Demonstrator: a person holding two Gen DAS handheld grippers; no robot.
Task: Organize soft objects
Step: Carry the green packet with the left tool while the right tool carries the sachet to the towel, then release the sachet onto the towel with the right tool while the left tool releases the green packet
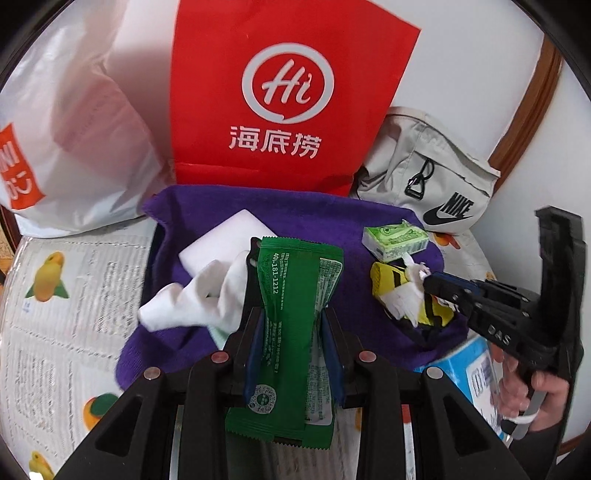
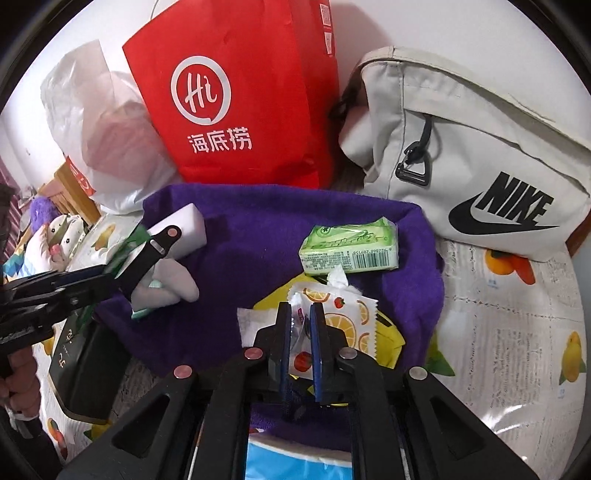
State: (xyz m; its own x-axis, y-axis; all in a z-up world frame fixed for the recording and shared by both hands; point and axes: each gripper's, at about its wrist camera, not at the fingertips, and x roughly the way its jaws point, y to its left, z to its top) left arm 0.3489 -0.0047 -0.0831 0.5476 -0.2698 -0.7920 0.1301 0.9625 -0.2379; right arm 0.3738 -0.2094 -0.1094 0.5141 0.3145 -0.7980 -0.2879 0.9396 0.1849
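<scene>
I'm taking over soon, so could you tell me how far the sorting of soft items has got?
Already on the purple cloth: green tissue pack, white block. In hand: left gripper clamps a green packet; right gripper holds a fruit-print packet. Both remain unplaced.

A plain white wall [image 2: 424, 22] closes the back of the scene, evenly and softly lit. Brown wooden trim [image 1: 532, 107] curves along it at the right. The work surface wears a glossy white tablecloth printed with yellow and orange fruit and blocks of small text [image 2: 517, 332]. Far left, light wooden furniture [image 2: 70, 184] holds plush toys [image 2: 55, 225].
</scene>
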